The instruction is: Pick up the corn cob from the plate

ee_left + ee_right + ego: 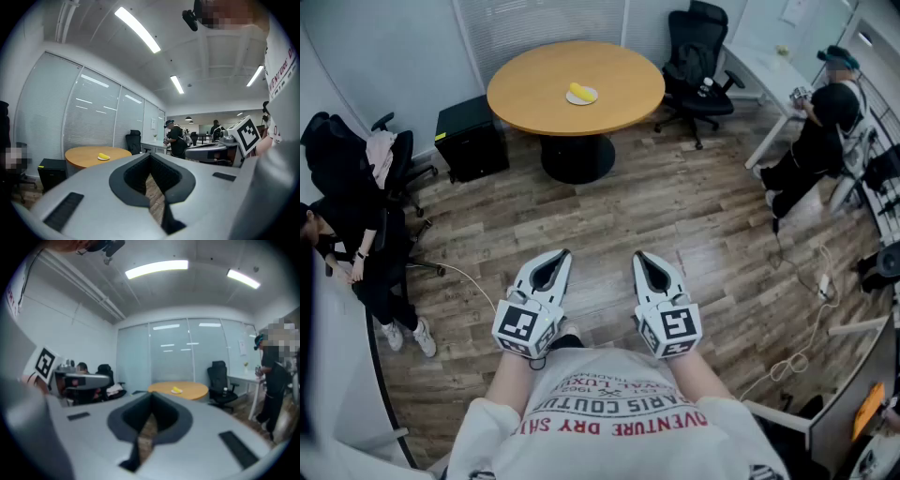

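The yellow corn cob (579, 92) lies on a small white plate (592, 96) on a round wooden table (534, 89) far ahead across the room. The left gripper view shows the corn cob (104, 156) small and distant on the table (84, 154). In the right gripper view the corn cob (176, 390) is just as small. My left gripper (563, 253) and right gripper (639, 255) are held side by side close to my chest, over the wooden floor. On both, the jaws meet at the tips with nothing between them.
A black cabinet (471, 138) stands left of the table and a black office chair (701, 66) to its right. One person sits at the left (347, 225), another at a desk on the right (820, 131). Cables (797, 347) trail over the floor at right.
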A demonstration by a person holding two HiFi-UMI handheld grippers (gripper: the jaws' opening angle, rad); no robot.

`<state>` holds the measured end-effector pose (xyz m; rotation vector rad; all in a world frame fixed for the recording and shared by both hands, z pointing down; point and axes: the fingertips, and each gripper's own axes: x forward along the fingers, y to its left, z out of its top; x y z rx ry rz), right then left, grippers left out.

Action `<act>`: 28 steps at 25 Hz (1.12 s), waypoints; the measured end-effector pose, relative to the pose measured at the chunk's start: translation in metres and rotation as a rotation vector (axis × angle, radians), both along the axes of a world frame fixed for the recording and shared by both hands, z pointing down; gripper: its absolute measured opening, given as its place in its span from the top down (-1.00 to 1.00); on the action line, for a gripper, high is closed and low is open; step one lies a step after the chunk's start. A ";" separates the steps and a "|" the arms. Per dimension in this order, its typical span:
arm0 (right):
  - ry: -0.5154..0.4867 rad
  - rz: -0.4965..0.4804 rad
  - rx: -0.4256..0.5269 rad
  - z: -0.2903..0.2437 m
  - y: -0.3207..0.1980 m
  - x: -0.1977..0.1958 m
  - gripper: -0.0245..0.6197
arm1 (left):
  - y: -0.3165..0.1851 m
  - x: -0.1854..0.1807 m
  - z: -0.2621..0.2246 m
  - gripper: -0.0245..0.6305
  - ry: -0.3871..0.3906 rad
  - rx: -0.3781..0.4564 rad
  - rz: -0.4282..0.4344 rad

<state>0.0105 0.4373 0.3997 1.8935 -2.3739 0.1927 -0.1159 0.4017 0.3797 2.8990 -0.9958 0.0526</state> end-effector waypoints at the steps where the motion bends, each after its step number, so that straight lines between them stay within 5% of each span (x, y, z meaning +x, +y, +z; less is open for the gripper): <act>1: 0.002 0.001 -0.002 0.000 -0.002 0.000 0.84 | -0.002 0.000 0.000 0.83 0.000 -0.001 0.001; 13: -0.040 0.018 0.017 -0.001 -0.027 -0.013 0.83 | -0.025 -0.016 0.006 0.83 0.008 -0.022 0.018; 28: -0.071 0.037 -0.032 0.018 -0.129 -0.065 0.83 | -0.127 -0.092 0.032 0.83 0.015 -0.072 -0.010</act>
